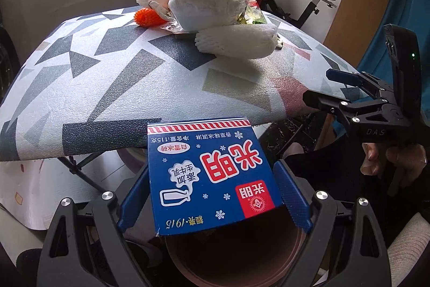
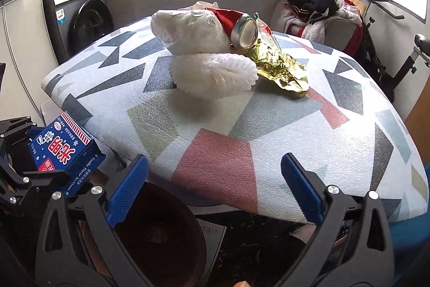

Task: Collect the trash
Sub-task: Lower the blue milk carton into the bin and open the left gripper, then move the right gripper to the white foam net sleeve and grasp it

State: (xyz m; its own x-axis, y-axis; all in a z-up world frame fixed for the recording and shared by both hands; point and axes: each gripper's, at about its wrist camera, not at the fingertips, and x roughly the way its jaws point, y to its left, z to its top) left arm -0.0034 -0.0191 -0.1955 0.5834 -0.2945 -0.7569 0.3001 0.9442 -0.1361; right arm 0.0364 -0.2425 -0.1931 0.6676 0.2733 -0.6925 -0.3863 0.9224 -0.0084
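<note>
My left gripper (image 1: 212, 192) is shut on a blue ice cream carton (image 1: 212, 176) and holds it over the open brown bin (image 1: 231, 254) below the table's near edge. The carton also shows in the right wrist view (image 2: 64, 152), at the left. My right gripper (image 2: 215, 187) is open and empty above the table's front edge; it also shows in the left wrist view (image 1: 333, 88). On the patterned table (image 2: 295, 131) lie a white foam net (image 2: 212, 74), a white plastic bag (image 2: 188, 28), a crumpled gold foil (image 2: 282, 69), a metal-lidded can (image 2: 244, 34) and an orange foam net (image 1: 147, 16).
The brown bin (image 2: 161, 238) stands on the floor between the grippers. A washing machine (image 2: 80, 18) is at the back left. A chair heaped with clothes (image 2: 319, 12) and an exercise bike (image 2: 389, 50) stand behind the table on the right.
</note>
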